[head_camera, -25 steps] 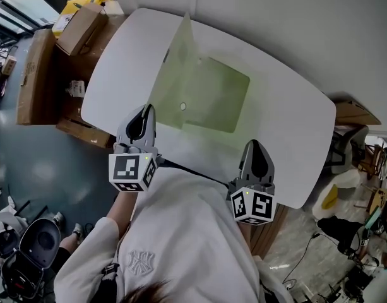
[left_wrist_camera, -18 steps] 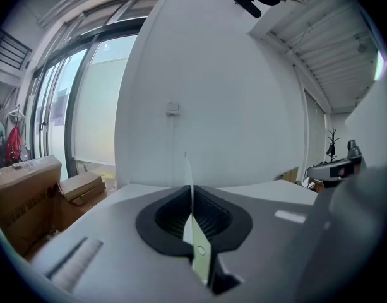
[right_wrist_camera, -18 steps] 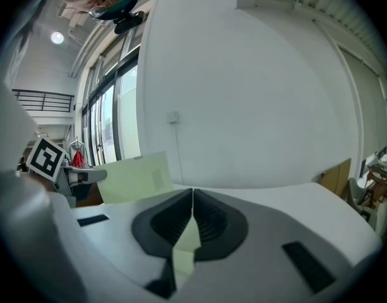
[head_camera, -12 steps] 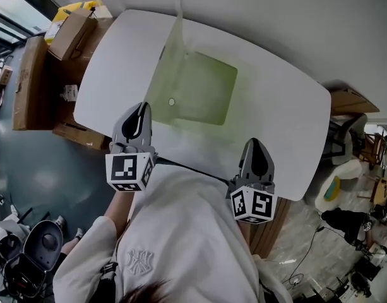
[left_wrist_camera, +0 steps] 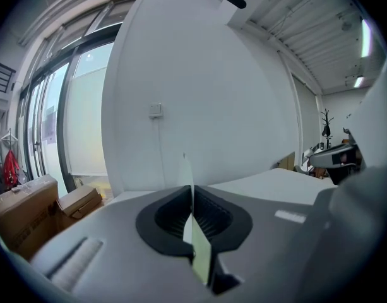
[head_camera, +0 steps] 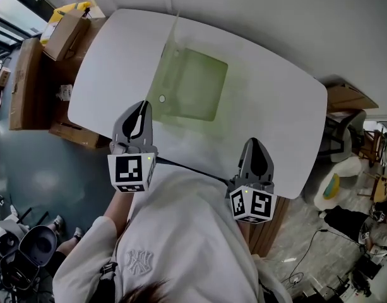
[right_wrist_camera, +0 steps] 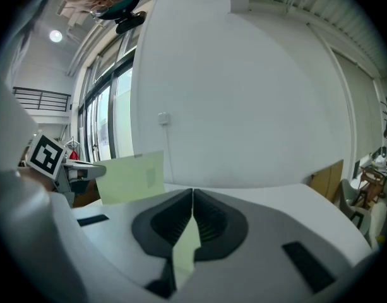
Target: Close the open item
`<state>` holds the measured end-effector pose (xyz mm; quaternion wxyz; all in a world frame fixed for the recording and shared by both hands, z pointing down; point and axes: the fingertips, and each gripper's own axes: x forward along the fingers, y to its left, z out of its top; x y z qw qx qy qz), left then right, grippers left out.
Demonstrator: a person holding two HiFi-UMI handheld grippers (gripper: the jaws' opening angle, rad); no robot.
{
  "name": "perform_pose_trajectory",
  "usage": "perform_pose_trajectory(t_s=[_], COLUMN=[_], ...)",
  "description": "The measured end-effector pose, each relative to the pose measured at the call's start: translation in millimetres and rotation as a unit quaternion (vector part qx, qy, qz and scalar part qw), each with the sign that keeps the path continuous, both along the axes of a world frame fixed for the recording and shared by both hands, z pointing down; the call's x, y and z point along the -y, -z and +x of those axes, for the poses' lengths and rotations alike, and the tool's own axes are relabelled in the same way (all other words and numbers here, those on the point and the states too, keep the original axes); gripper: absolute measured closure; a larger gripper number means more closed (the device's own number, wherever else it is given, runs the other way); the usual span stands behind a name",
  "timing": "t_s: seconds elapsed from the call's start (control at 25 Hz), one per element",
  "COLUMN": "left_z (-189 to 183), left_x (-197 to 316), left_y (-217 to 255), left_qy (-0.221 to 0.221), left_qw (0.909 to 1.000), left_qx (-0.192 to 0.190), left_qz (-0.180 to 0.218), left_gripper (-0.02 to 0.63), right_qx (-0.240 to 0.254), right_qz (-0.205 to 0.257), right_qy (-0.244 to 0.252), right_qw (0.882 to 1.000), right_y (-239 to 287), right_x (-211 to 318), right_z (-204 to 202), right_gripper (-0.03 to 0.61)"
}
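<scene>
Left gripper and right gripper, fingers pressed together and empty, have shifted sideways. The folder lies ahead of the fingers, its flap upright, so closing looks unstarted.

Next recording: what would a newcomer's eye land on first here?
A translucent green document folder lies open on the white table, its flap standing upright at the folder's left side. Close to the person, the left gripper and right gripper are held at the table's near edge, both shut and empty.
</scene>
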<state>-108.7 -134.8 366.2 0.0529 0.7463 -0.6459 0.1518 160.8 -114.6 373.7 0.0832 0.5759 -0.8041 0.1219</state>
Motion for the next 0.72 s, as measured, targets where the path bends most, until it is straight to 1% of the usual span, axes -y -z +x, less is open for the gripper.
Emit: perform_pose_trajectory(t_s=[0.16, 0.36, 0.72], left_z=[18.9, 32.1, 54.8], left_x=[0.2, 1.5, 5.6], left_y=[-0.3, -2.4, -5.5], left_qy=[-0.019, -0.031, -0.06], left_qw=[0.9997, 0.9993, 0.9974], left_qx=[0.014, 0.021, 0.04], left_qz=[0.005, 0.003, -0.006], left_gripper=[0.603, 0.603, 0.603], right_qx=[-0.006, -0.006, -0.008], right_qz=[-0.002, -0.005, -0.005], right_qy=[0.003, 0.002, -0.015], right_qw=[1.0, 1.0, 1.0], right_y=[-1.2, -4.1, -3.0], right_x=[0.0, -1.7, -0.6], right_z=[6.7, 14.0, 25.8], right_gripper=[0.569, 0.568, 0.569])
